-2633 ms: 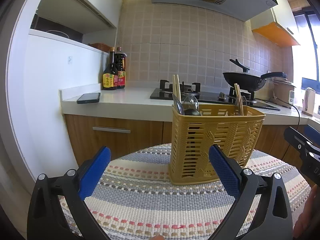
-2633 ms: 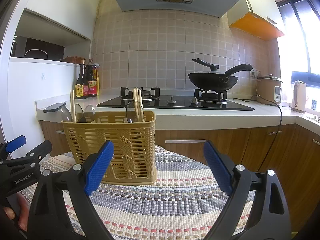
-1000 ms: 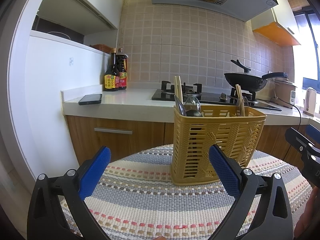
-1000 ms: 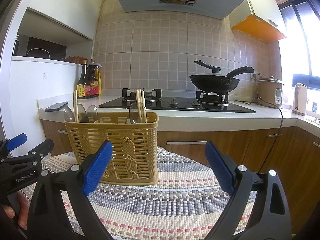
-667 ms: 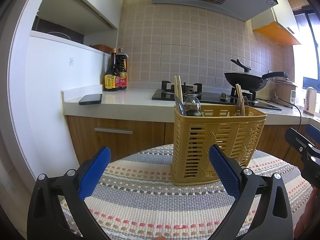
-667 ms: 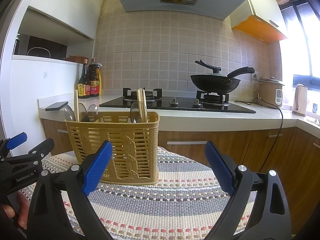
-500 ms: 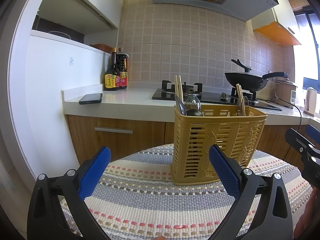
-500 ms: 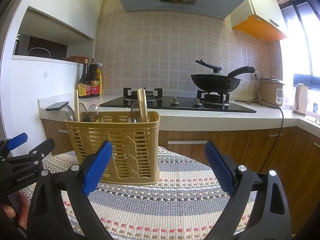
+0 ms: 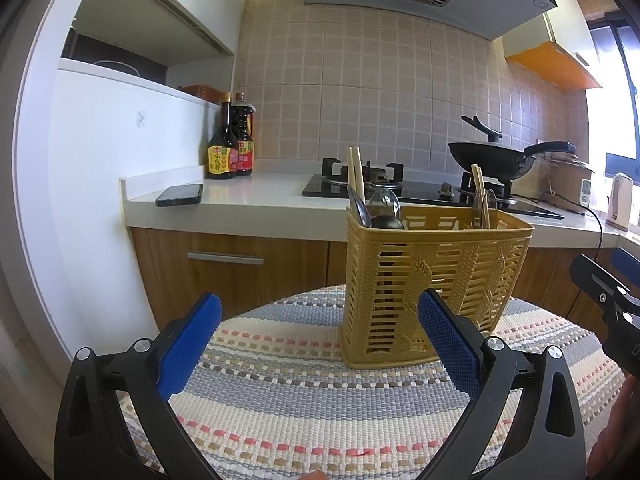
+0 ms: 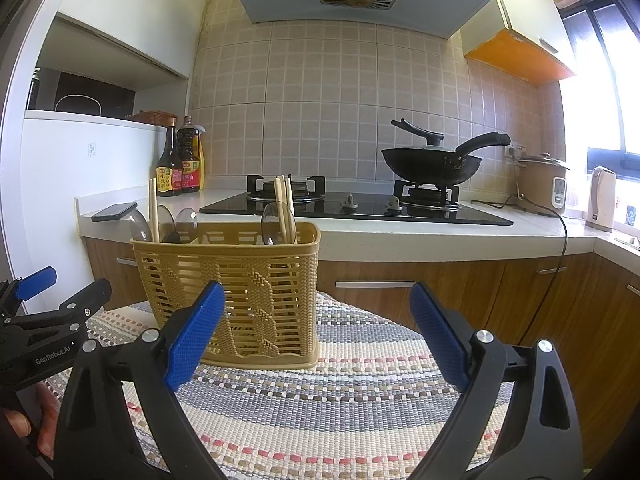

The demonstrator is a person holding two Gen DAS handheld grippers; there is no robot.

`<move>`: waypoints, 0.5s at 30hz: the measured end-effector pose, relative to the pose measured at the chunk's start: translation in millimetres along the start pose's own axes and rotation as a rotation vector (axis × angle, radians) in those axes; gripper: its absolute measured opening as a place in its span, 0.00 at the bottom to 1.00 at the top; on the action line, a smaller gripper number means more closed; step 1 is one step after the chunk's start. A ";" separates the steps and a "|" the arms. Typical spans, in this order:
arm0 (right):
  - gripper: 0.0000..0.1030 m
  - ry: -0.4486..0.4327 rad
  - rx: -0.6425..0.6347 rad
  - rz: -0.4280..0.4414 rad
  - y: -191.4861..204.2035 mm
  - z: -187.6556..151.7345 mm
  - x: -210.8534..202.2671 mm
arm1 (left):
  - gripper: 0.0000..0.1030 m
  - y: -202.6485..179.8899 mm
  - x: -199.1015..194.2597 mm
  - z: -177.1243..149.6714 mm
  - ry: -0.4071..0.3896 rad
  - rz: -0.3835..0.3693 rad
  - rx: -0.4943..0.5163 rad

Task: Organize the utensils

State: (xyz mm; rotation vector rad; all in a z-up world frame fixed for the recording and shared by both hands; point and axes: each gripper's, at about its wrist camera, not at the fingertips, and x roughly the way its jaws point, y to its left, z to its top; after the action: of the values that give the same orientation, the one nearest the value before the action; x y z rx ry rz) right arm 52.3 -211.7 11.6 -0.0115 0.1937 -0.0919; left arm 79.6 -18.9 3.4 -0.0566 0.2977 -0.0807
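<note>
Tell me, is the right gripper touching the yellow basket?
Cannot tell. In the right wrist view the open right gripper has its left finger overlapping the yellow basket, with no gap or contact plainly shown.

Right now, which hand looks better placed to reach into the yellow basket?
Probably the left. The left tool is open with the yellow basket just past its right finger; the right tool, also open, has it off beyond its left finger.

We see the yellow basket (image 9: 436, 280) from low over the mat, near, both wrist views facing the stove, probably side by side.
</note>
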 end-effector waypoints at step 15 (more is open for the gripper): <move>0.87 0.002 -0.007 -0.001 2.1 -1.8 -0.3 | 0.93 -3.8 -1.6 0.2 -0.009 0.045 0.019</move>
State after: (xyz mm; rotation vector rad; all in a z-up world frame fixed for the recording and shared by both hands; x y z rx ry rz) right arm 51.9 -209.7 9.8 -0.0189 0.1958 -0.0920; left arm 77.9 -22.6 4.3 -0.0309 0.2894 -0.0384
